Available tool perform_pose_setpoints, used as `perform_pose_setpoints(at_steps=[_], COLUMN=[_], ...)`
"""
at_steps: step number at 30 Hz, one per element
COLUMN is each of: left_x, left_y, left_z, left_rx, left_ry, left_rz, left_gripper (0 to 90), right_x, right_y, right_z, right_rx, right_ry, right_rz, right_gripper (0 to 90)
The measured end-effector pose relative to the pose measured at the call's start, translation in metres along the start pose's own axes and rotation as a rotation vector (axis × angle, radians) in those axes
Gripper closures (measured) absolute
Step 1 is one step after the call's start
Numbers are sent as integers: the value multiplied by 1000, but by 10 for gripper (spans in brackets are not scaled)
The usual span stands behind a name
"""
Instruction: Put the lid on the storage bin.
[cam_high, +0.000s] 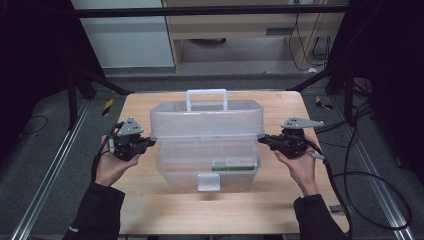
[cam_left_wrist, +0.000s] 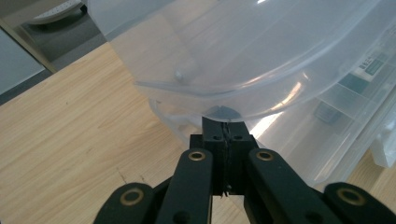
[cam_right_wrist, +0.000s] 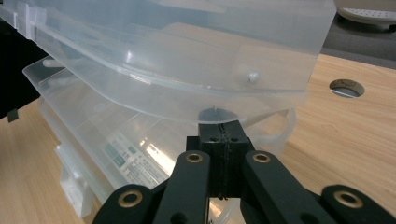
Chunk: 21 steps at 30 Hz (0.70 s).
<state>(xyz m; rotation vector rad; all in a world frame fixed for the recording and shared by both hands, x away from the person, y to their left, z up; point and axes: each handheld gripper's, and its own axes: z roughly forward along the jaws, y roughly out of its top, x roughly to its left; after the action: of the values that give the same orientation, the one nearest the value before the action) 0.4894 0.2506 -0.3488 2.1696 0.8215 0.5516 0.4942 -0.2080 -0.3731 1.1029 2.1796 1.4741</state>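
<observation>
At the table's near edge, two hands steady the left gripper (cam_high: 148, 142) and right gripper (cam_high: 265, 140) — each clamped on an end of the clear lid (cam_high: 207, 120) (already raised off the storage box (cam_high: 207, 167)) — with, apparently, full opening or removal still ahead.

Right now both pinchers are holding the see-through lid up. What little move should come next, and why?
Probably keep tipping the lid back toward its white handle. The left gripper and right gripper are each shut on an end of its rim, and it hangs only partly open above the box.
</observation>
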Motion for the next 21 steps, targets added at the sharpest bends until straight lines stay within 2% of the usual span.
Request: perform_pose_setpoints(at_steps=[8,16,21], left_x=[-6,-11,-14], left_y=[-16,-27,-31], left_z=[3,7,9], left_rx=[-3,4,27], left_ry=[-7,-19,-21], left_rz=[-21,-28,-19], left_gripper=[894,894,893], right_x=[3,4,6], right_y=[-17,-28,-34], right_z=[-6,-6,-5], right_rx=[-3,33,53], right_ry=[-22,-37,-47], right_rz=[0,-12,-18], right_gripper=[900,900,900])
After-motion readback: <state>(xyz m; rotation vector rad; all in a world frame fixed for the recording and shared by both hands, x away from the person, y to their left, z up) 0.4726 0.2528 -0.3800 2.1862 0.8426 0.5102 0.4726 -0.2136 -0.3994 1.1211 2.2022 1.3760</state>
